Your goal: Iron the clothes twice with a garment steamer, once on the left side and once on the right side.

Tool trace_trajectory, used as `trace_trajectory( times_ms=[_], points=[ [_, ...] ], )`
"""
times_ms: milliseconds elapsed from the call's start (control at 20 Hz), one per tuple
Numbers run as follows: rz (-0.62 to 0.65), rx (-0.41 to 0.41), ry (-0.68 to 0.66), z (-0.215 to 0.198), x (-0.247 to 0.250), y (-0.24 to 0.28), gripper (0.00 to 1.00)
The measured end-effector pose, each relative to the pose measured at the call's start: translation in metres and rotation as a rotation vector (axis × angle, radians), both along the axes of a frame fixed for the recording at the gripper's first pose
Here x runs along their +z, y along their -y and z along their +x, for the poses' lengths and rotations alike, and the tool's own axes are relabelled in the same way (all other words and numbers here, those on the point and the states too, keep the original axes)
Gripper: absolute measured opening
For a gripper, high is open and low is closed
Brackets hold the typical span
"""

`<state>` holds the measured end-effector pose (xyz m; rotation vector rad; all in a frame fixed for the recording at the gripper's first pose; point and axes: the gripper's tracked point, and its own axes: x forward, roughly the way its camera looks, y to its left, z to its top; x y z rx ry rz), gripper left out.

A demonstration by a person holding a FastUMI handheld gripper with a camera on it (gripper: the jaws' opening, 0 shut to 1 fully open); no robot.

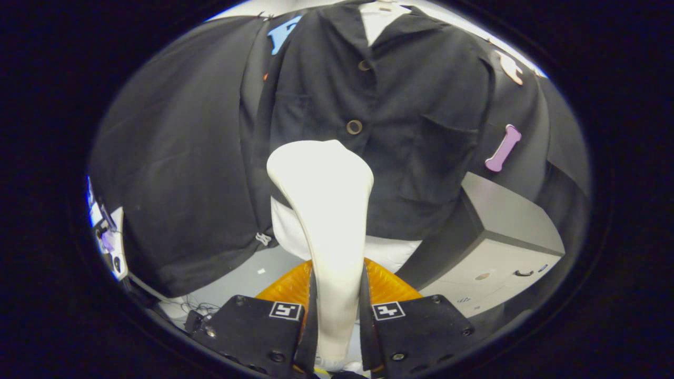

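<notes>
A black jacket [410, 105] with round buttons hangs straight ahead over a white form, whose white base [392, 252] peeks out under the hem. My gripper [337, 316] is shut on the handle of a white garment steamer [324, 210]. The steamer rises from between the fingers, and its wide head lies against the jacket's lower front, just left of the button line and below the lower button [354, 127]. Both fingers press on the steamer's narrow handle.
A grey cabinet [500, 247] stands to the right of the jacket. Something orange and ribbed [287, 287] lies under the steamer, behind the fingers. Cables and small gear [108, 237] sit on the pale floor far to the left.
</notes>
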<state>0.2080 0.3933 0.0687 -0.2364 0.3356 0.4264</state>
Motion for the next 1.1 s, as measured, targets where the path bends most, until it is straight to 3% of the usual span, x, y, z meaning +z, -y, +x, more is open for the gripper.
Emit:
trace_trajectory(
  times_ms=[250,450,800,1100],
  points=[
    [0.140,-0.069,0.094,-0.021,0.048,0.091,0.36],
    [0.223,-0.153,0.151,-0.038,0.057,0.180,0.35],
    [0.298,-0.291,0.187,-0.101,0.021,0.334,0.35],
    [0.319,-0.340,0.127,-0.162,-0.049,0.415,0.35]
  ],
)
